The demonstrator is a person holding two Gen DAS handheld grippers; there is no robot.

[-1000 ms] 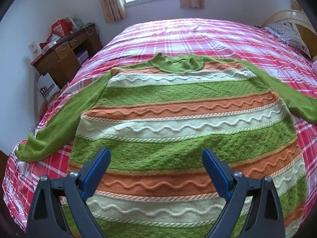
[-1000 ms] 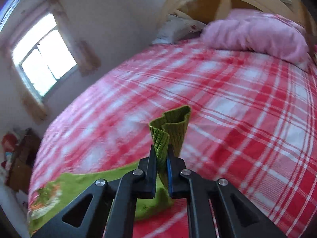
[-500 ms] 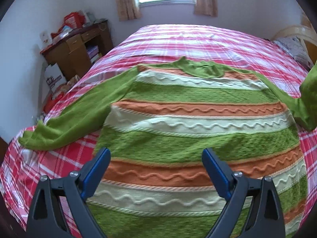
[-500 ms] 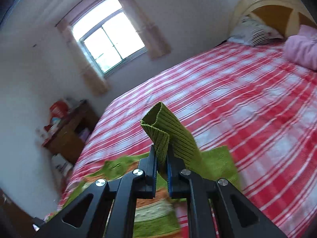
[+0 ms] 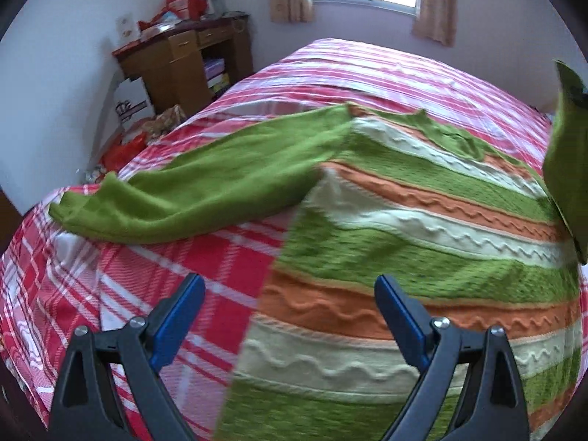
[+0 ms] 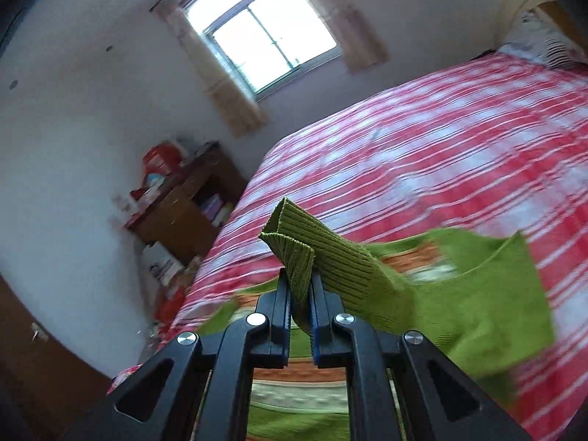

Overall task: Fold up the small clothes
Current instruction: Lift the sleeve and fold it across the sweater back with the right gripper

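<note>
The right gripper (image 6: pixel 298 307) pinches the ribbed green cuff (image 6: pixel 294 257) between its fingers; judged risk: the narrow bite lets the cuff slip while it is held up. The left gripper (image 5: pixel 290 303) hovers with fingers spread, empty. Beyond both, the striped knit sweater (image 5: pixel 422 242) lies flat on the plaid bedspread (image 5: pixel 165 275); its other sleeve (image 5: pixel 205 183) lies outstretched, forward-left of the left fingers.

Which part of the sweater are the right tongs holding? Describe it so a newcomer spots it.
Start at the bed with the red plaid cover; the striped sweater lies spread on it. The ribbed cuff of its plain green sleeve is pinched in the right tongs and raised off the bed, whereas the other sleeve lies flat.
</note>
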